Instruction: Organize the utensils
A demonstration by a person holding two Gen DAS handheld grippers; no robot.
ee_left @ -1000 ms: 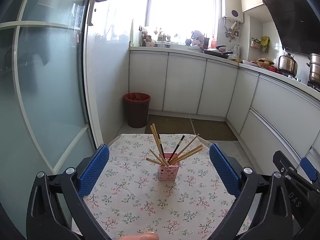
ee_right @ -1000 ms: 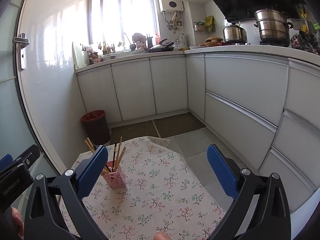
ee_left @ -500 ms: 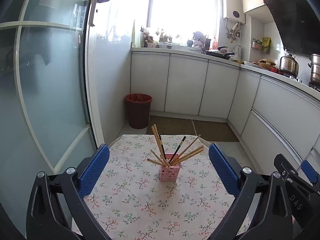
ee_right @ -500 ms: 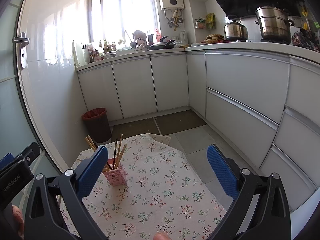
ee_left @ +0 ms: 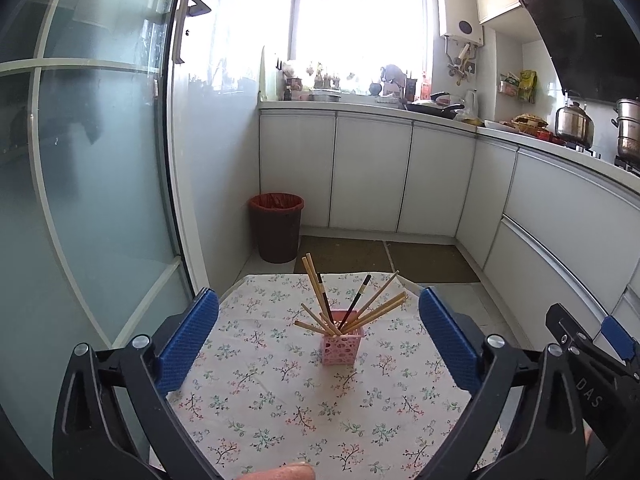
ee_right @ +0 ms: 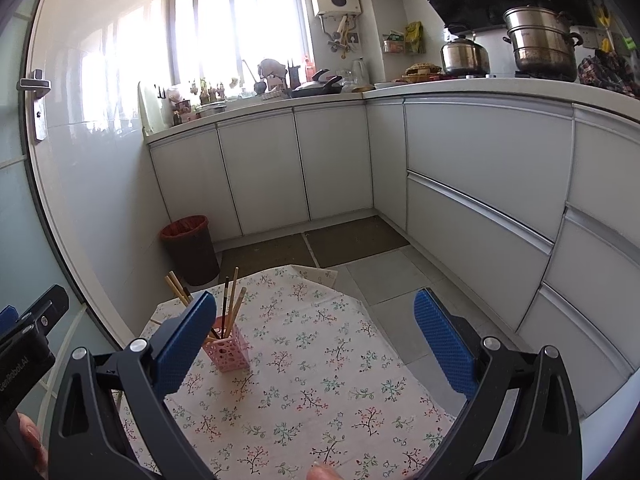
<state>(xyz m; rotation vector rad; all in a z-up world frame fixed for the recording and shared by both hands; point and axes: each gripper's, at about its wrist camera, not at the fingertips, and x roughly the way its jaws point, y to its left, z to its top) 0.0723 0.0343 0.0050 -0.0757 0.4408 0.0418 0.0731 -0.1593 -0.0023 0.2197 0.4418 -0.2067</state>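
Observation:
A pink perforated holder (ee_left: 342, 347) stands upright on the floral tablecloth (ee_left: 280, 408), with several wooden and dark chopsticks (ee_left: 352, 308) fanned out of it. My left gripper (ee_left: 318, 330) is open and empty, held back from the holder, which sits between its blue pads. In the right wrist view the holder (ee_right: 228, 347) stands at the left, partly behind the left pad. My right gripper (ee_right: 314, 334) is open and empty above the cloth (ee_right: 320, 380).
A red-lined bin (ee_left: 277, 226) stands on the floor beyond the table by a glass door (ee_left: 92, 184). White cabinets (ee_right: 480, 200) run along the back and right, with pots (ee_right: 540, 44) on the counter. The table's far edge (ee_right: 320, 276) drops to the tiled floor.
Both grippers have drawn back and tilted up slightly; the holder sits a little farther and lower in both views. Jaws stay open and nothing was picked up.

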